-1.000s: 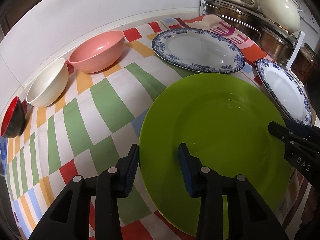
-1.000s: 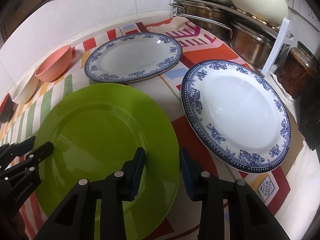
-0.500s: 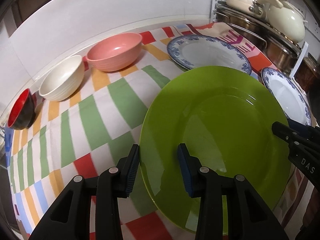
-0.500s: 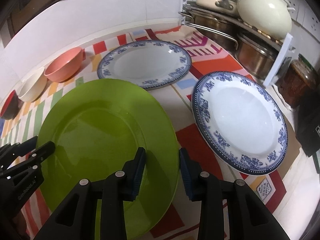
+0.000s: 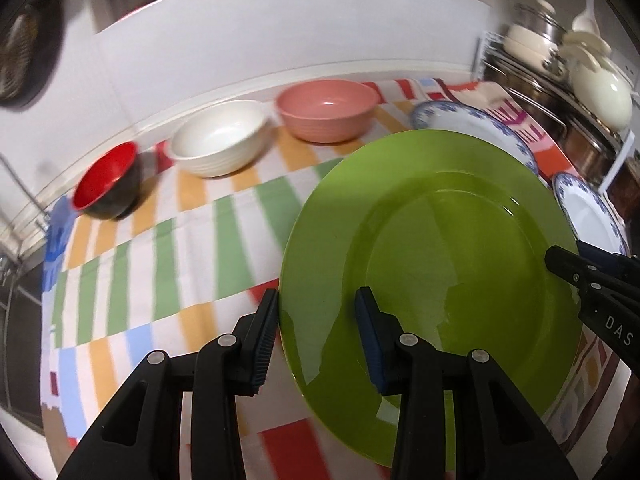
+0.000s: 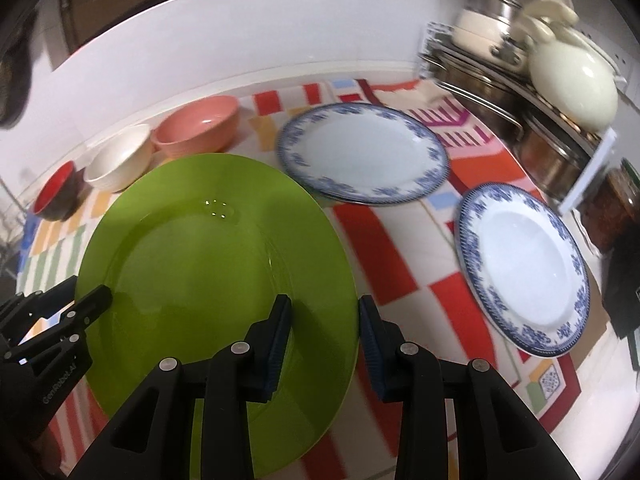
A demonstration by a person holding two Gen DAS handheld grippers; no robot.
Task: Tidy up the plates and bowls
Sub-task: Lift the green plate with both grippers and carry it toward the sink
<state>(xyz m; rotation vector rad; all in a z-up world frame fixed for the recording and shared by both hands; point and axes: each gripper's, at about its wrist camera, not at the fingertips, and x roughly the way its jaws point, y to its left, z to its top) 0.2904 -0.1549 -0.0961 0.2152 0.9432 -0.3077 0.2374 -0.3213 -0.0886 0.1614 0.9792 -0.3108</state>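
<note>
Green plate lifted (tilted), left hand-held gripper and right hand-held gripper clamping opposite rims

- The left wrist view looks forward along the left tool, close above the green plate, facing the wall and the bowls beyond it.
- The right wrist view looks along the right tool from the plate's opposite edge.
- Both views share the plate, the bowls, the blue-rimmed plates, and each other's tool.
</note>
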